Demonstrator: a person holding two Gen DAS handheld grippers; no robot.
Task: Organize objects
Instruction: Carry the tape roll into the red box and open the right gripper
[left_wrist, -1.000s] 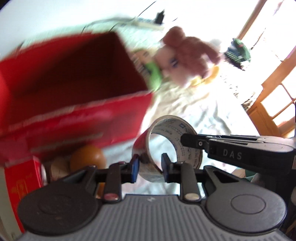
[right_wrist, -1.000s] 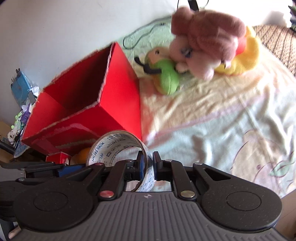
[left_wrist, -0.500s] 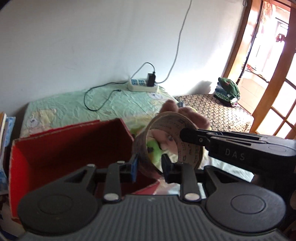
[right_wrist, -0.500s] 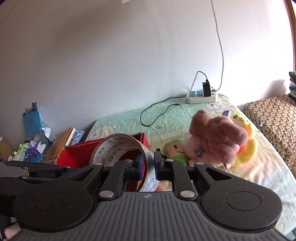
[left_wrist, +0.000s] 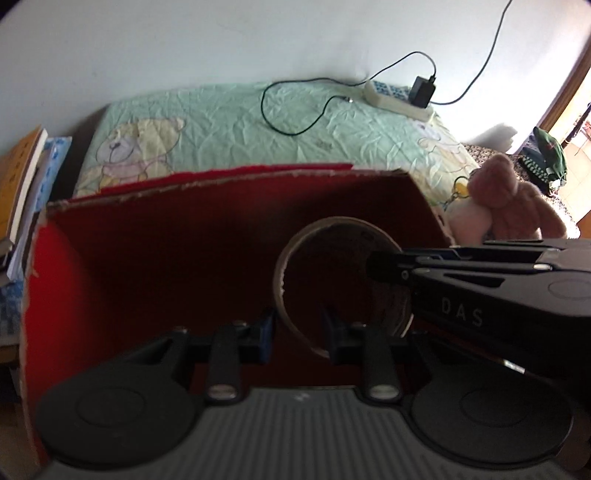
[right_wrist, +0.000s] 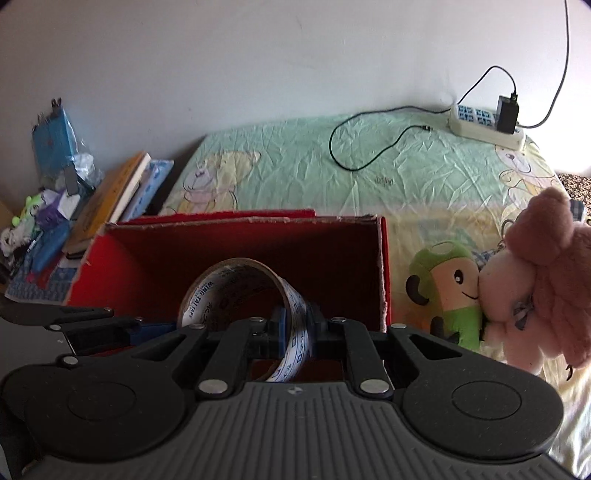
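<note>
L gripper (left_wrist: 297, 334) is clamped on the near wall of a roll of packing tape (left_wrist: 284, 291), one finger outside the ring and one inside it. R gripper (right_wrist: 295, 332) is closed on the same roll's band, pinching the printed strip w/ blue lettering on its right side. In the left wrist view the R gripper comes in from the right as a long black arm, its tip on the roll's right rim. In the right wrist view the L gripper shows as a black arm at the left, reaching to the roll's left side.

The tape roll stands on edge, hole facing the cameras, held up by both grippers over the open top of a red cardboard box (right_wrist: 110, 266). Roll sits toward the box's right half; box inside is dark red, top edges ragged.

Box rests on a bed w/ a pale green sheet (right_wrist: 295, 155) printed w/ cartoon bears. Just right of the box: a green plush toy (right_wrist: 447, 291), touching a pink plush bear (right_wrist: 546, 280) further right. Far right on the sheet, by the wall: a white power strip (right_wrist: 484, 127) w/ a black charger (right_wrist: 508, 114) plugged in, black cable looping over the sheet.

Left of the bed: a stack of books (right_wrist: 114, 195), beyond it a blue packet (right_wrist: 51, 144) and misc small clutter, too jumbled to tell apart. Plain white wall behind.
</note>
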